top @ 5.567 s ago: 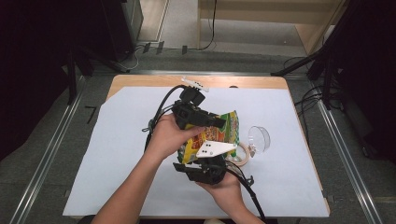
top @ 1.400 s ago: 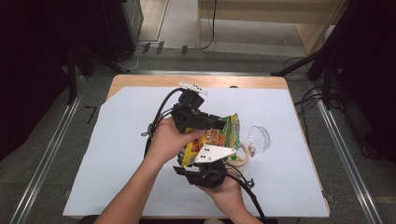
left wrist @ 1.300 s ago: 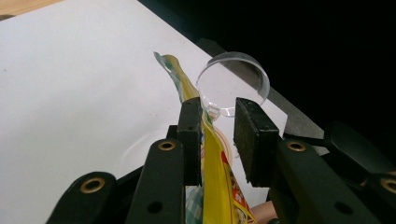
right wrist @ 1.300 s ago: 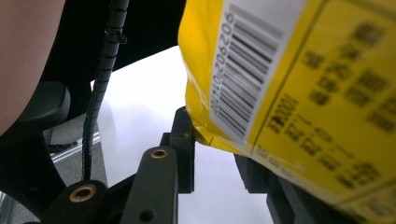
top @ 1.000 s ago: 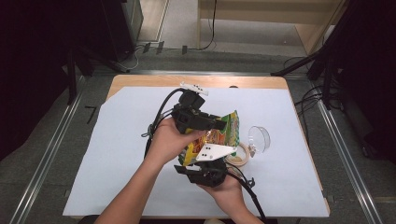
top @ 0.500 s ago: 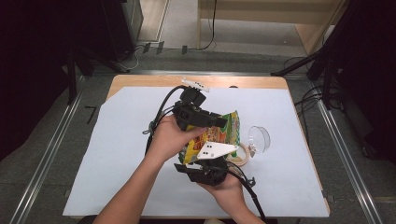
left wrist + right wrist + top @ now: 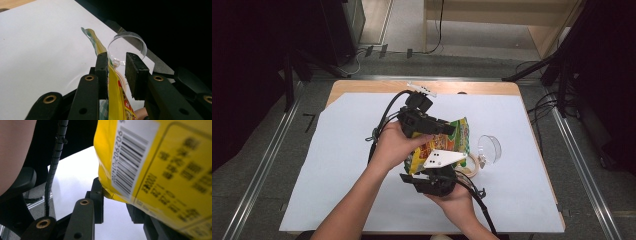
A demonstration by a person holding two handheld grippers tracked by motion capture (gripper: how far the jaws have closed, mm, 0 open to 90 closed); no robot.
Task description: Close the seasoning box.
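Two hand-held grippers meet over the middle of the white sheet (image 7: 337, 165) that covers the counter (image 7: 362, 86). Going from the left, the left hand-held gripper (image 7: 451, 129) is held in the person's left hand (image 7: 393, 145) and points toward the right side of the counter. In the left gripper view its jaws stand partly apart, and the upper edge of the yellow snack bag (image 7: 113, 85) runs up between them, lying against the left jaw with a gap to the right jaw, so the bag is not pinched. Just beyond those jaws sits a clear plastic cup (image 7: 127, 47) on its side, its round rim toward the camera. In the high view the yellow snack bag (image 7: 439, 147) lies between the two grippers, with a roll of tape (image 7: 469, 165) just beside it and the cup (image 7: 488, 148) a little farther right. The right hand-held gripper (image 7: 432, 181), held in the right hand (image 7: 457, 202), is below the bag. In the right gripper view the bag's barcode face (image 7: 155, 165) covers the right jaw; whether the jaws grip it I cannot tell.
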